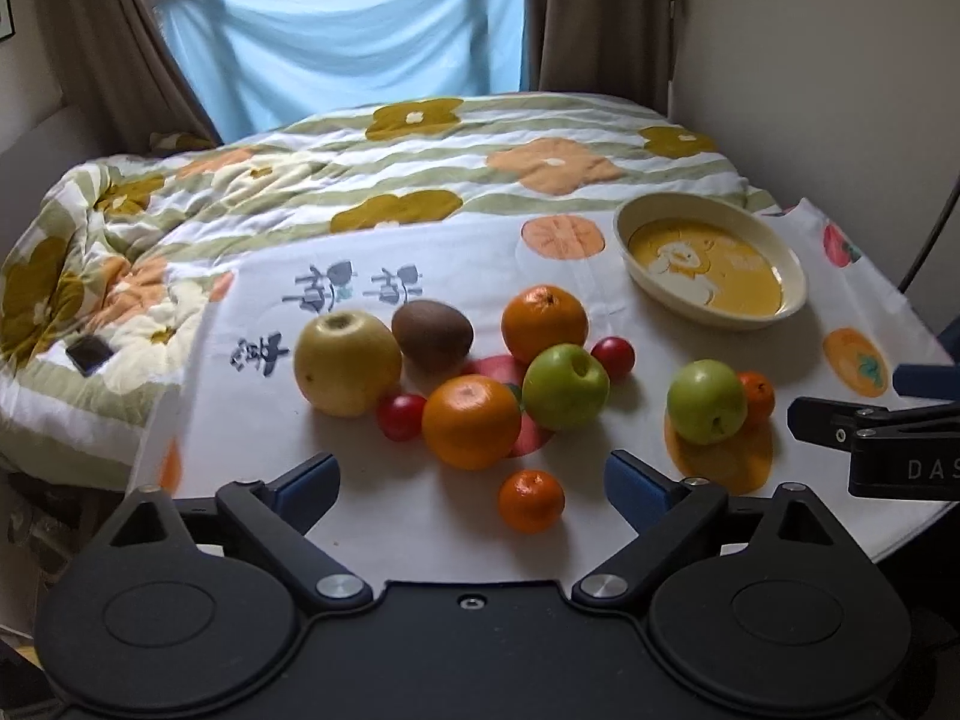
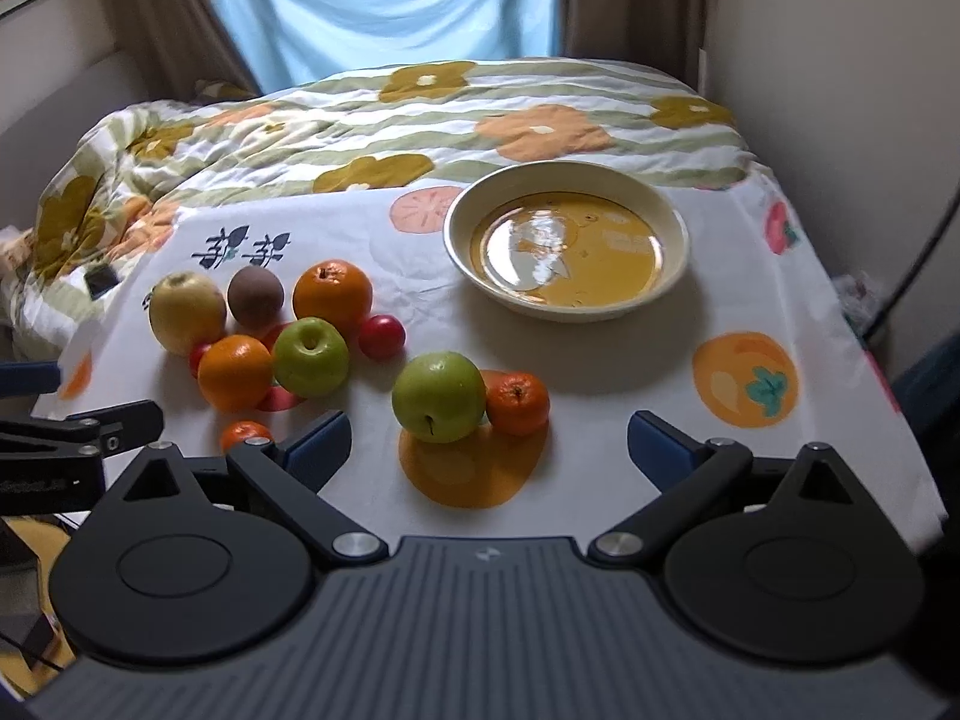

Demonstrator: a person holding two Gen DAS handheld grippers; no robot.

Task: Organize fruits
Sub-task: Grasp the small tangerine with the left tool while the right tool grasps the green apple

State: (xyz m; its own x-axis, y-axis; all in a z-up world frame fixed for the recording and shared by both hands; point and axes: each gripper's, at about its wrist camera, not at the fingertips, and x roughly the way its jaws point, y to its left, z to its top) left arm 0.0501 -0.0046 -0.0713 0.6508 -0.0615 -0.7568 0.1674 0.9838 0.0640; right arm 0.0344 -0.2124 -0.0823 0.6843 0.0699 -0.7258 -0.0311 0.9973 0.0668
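Just ahead of the left gripper (image 1: 471, 483), whose blue-padded jaws stand wide apart and hold nothing, a small glossy mandarin (image 1: 531, 501) lies alone on the white fruit-print cloth (image 1: 384, 480) covering the table. Beyond it the way is crowded: a large smooth orange (image 1: 471, 429) touches a green apple (image 1: 565, 387) and a red cherry tomato (image 1: 401, 417), with a yellow-green pear-shaped apple (image 1: 347, 363), a fuzzy brown kiwi (image 1: 432, 336), a second orange (image 1: 544, 322) and another cherry tomato (image 1: 613, 357) packed behind.

The right gripper (image 2: 489, 444) is likewise spread wide and empty. Straight before it a second green apple (image 2: 438, 396) rests against a small dimpled mandarin (image 2: 517, 403), both partly on a printed orange disc. Farther ahead and slightly right sits a shallow cream ceramic bowl with a glossy yellow base (image 2: 675, 252), well apart from the fruit. Open cloth lies to the right of this gripper, up to the table's right edge, where the cloth hangs over. Behind the table a rumpled flower-patterned quilt (image 2: 360, 120) covers a bed, and a blue sheet (image 2: 384, 0) hangs between brown curtains.
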